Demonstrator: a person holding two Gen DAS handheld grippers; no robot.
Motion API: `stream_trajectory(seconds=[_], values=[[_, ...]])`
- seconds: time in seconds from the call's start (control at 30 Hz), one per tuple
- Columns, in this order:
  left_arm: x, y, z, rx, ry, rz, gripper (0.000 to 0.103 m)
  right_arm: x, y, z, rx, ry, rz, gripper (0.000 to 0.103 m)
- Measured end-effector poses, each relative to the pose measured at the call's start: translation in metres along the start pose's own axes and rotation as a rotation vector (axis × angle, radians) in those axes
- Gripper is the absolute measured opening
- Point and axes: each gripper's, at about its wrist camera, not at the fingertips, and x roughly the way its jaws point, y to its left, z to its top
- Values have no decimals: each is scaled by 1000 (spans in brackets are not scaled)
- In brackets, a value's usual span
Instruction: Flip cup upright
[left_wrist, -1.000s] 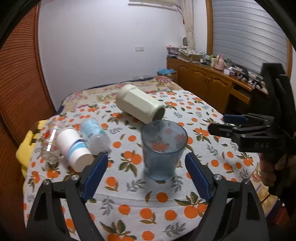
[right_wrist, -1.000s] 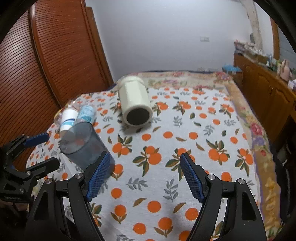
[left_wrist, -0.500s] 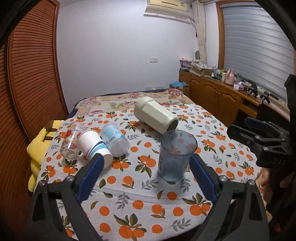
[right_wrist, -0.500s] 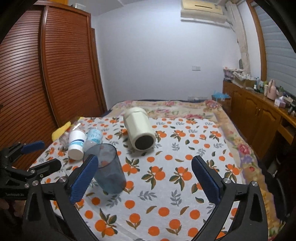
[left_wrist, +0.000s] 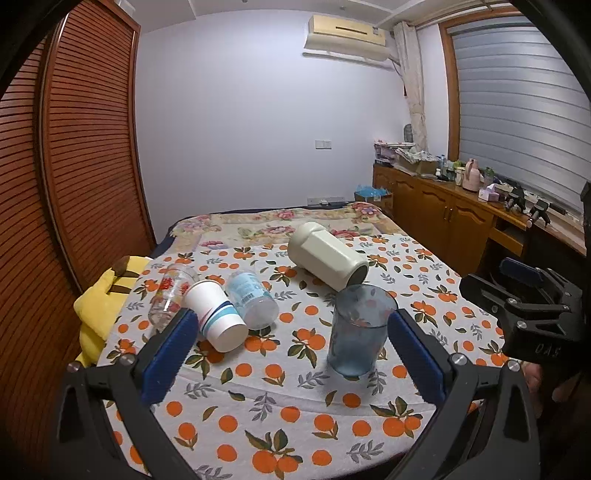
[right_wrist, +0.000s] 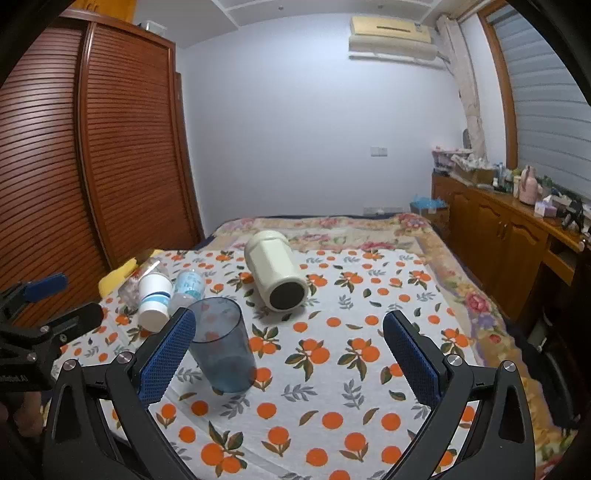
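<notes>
A translucent blue plastic cup (left_wrist: 360, 328) stands upright, mouth up, on the orange-print tablecloth (left_wrist: 280, 402); it also shows in the right wrist view (right_wrist: 221, 347). My left gripper (left_wrist: 288, 354) is open and empty, back from the cup near the table's front edge. My right gripper (right_wrist: 288, 354) is open and empty, the cup just beyond its left finger. A white paper cup (left_wrist: 216, 319), a clear plastic cup (left_wrist: 251, 299) and a clear glass (left_wrist: 170, 291) lie on their sides at the left.
A large cream jar (left_wrist: 327, 260) lies on its side behind the blue cup, mouth toward me. A yellow plush (left_wrist: 101, 299) sits at the table's left edge. A bed with a floral cover (left_wrist: 288, 221) lies beyond; a wooden cabinet (left_wrist: 443, 218) stands on the right.
Both grippers have pulled back and up from the table, so the view is wider. The blue cup stands where it was, now farther from the left gripper's fingers.
</notes>
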Motion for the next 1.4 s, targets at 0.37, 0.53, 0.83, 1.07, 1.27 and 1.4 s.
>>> stream_trajectory(seconds=[0.37, 0.53, 0.83, 1.07, 1.27, 1.4], values=[[-7, 7, -11, -28, -1, 27, 103, -7, 3, -12, 12, 4, 4, 103], [-5, 8, -15, -29, 10, 28, 103, -7, 3, -12, 10, 3, 3, 103], [-5, 8, -16, -29, 9, 32, 103, -8, 2, -13, 10, 2, 2, 103], [-5, 8, -16, -29, 10, 36, 103, -9, 4, -15, 8, -1, -1, 103], [-4, 9, -17, -30, 10, 39, 103, -9, 4, -15, 9, -2, -1, 103], [-4, 9, -17, -30, 10, 40, 103, -9, 3, -14, 10, -1, 0, 103]])
